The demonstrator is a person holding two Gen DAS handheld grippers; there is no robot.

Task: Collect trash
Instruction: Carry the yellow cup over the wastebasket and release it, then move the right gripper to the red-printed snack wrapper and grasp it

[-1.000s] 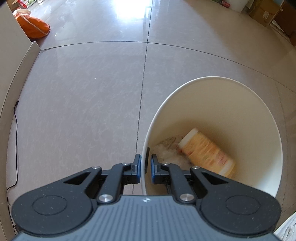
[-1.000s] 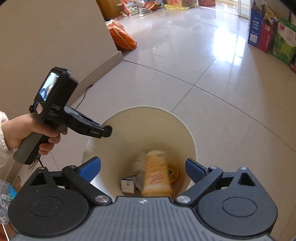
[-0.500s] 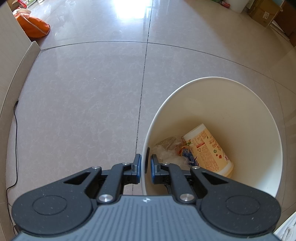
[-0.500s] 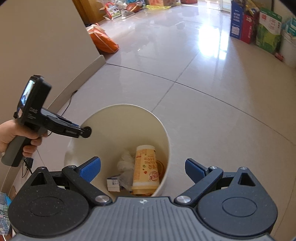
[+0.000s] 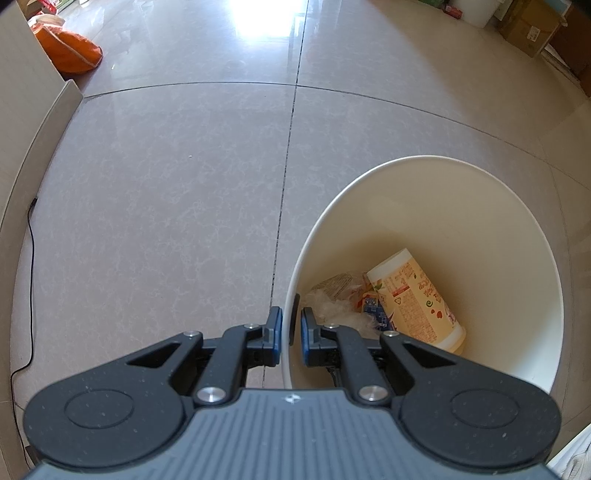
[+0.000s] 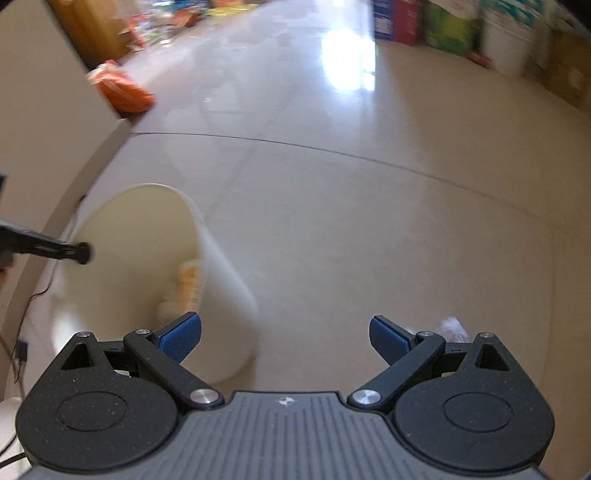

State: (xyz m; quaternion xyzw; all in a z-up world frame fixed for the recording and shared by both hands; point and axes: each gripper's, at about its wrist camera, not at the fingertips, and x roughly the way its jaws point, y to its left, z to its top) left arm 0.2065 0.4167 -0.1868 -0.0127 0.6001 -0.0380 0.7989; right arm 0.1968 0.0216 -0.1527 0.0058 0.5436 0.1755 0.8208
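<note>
A cream trash bin [image 5: 424, 159] stands on the tiled floor, and my left gripper [image 5: 291, 325] is shut on its near rim. Inside lie a yellow printed cup [image 5: 417, 299], crumpled clear plastic [image 5: 332, 306] and a small blue carton [image 5: 376, 312]. The blurred right wrist view has the bin [image 6: 225, 291] at lower left, with the left gripper [image 6: 74, 253] on its rim. My right gripper [image 6: 286, 328] hangs open over bare floor to the right of the bin, nothing between its fingers. A small crumpled white scrap [image 6: 452, 328] lies on the floor just beyond its right finger.
An orange bag [image 5: 70, 55] lies by the beige wall at far left. A black cable [image 5: 31, 258] runs along the baseboard. Cardboard boxes [image 5: 528, 26] and coloured cartons [image 6: 406, 18] line the far side of the room.
My right gripper swung right and lower, off the bin's opening to the floor beside it, and the white scrap came into view. The yellow cup settled in the bin. The left gripper kept still.
</note>
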